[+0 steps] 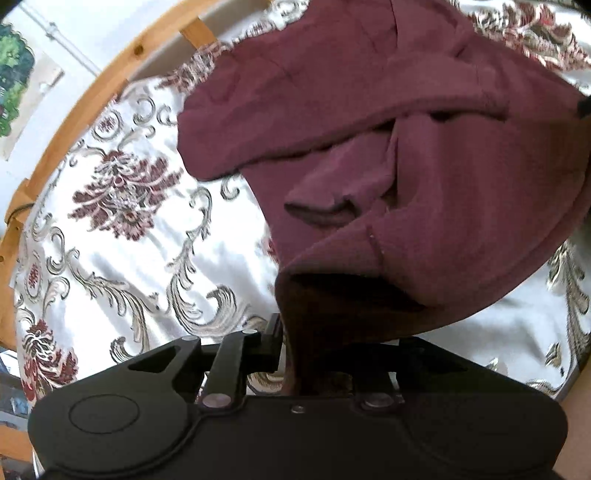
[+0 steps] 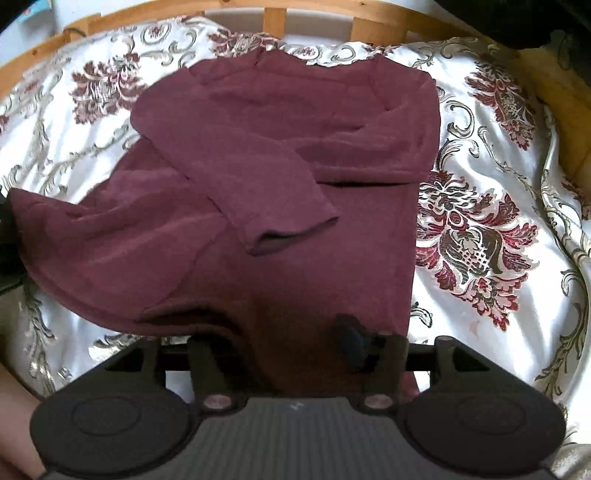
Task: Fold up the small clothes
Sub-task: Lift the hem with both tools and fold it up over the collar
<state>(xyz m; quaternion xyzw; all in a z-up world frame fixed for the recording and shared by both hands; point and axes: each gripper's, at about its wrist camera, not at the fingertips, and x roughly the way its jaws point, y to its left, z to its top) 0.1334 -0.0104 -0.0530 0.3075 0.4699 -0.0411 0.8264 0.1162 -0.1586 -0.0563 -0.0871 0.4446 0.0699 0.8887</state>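
Observation:
A small maroon long-sleeved top (image 2: 266, 155) lies on a white floral bedspread (image 2: 480, 229), both sleeves folded across its body. My right gripper (image 2: 332, 354) is shut on the top's near hem, its fingers mostly hidden by the cloth. My left gripper (image 1: 295, 354) is shut on the hem's other corner, and the maroon top (image 1: 406, 147) is lifted and draped in front of it, hiding the fingertips. The hem sags between the two grippers.
A curved wooden bed frame (image 2: 277, 14) runs along the far edge of the bedspread (image 1: 129, 240) and also shows in the left wrist view (image 1: 74, 110). A picture (image 1: 14, 81) hangs on the wall at left.

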